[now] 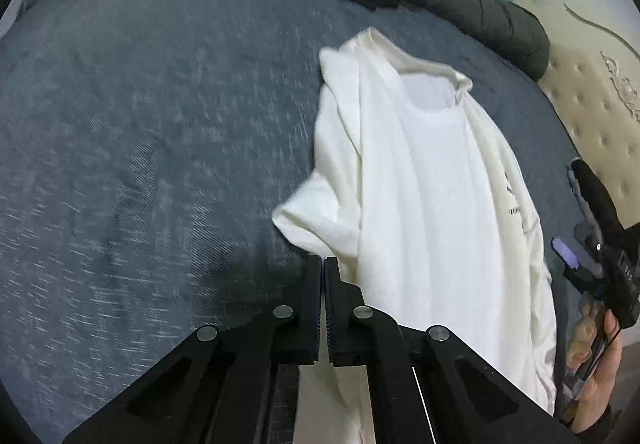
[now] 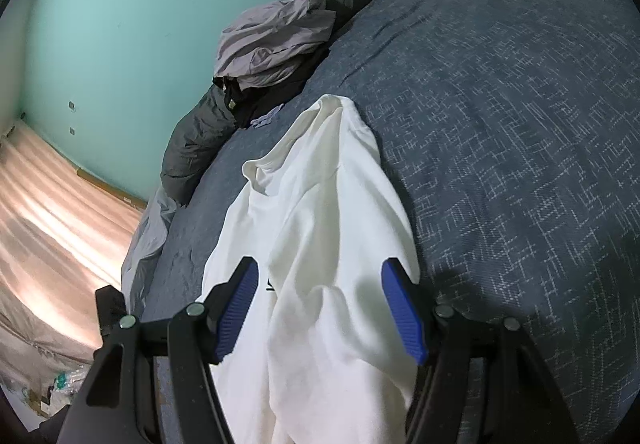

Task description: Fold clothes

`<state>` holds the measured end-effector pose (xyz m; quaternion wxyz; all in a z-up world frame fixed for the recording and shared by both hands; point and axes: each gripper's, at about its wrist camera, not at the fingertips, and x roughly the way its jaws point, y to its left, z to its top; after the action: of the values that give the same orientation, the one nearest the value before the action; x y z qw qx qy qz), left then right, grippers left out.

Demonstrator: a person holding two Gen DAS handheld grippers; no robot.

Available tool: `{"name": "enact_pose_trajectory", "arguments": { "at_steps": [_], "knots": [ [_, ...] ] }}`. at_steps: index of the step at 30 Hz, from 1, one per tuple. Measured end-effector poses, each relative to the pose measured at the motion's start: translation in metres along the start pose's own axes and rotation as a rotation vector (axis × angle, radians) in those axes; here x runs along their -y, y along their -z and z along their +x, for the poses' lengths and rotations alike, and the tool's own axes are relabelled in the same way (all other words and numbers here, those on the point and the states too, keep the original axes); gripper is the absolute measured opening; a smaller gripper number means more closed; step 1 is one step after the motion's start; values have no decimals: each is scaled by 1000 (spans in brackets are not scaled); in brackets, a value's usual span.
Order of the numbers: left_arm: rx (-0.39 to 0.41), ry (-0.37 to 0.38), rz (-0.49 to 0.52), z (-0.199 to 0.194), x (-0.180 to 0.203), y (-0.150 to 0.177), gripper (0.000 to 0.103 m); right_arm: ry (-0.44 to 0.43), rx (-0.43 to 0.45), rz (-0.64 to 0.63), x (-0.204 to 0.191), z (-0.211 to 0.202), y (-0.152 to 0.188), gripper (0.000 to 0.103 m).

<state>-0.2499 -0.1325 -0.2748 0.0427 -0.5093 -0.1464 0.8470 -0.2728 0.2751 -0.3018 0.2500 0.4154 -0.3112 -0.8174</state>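
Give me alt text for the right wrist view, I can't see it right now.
The right gripper hangs open over a white T-shirt lying partly folded on a blue-grey bedspread, its blue pads on either side of the cloth, not pressing it. Beyond the shirt, a pile of grey and black clothes sits by a teal wall.

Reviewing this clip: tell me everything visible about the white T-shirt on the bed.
The white T-shirt is soft knit with a ribbed collar, lying lengthwise on the blue-grey bedcover, collar towards the pile of other clothes. Its sides are gathered inward into long folds and one sleeve sticks out at the edge. Small dark print shows near one side. The right tool stands open over its lower part, pads apart from the cloth. The left tool is shut beside the sleeve; whether it pinches fabric is unclear.
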Motion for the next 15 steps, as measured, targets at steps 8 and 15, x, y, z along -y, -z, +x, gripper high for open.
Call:
{"name": "enact_pose_trajectory", "arguments": {
  "at_steps": [8, 15],
  "knots": [
    [135, -135, -48, -60, -34, -24, 1, -4, 6, 5, -1, -3, -1, 65],
    [202, -275, -57, -99, -56, -60, 1, 0, 3, 7, -1, -3, -1, 65]
  ]
}}
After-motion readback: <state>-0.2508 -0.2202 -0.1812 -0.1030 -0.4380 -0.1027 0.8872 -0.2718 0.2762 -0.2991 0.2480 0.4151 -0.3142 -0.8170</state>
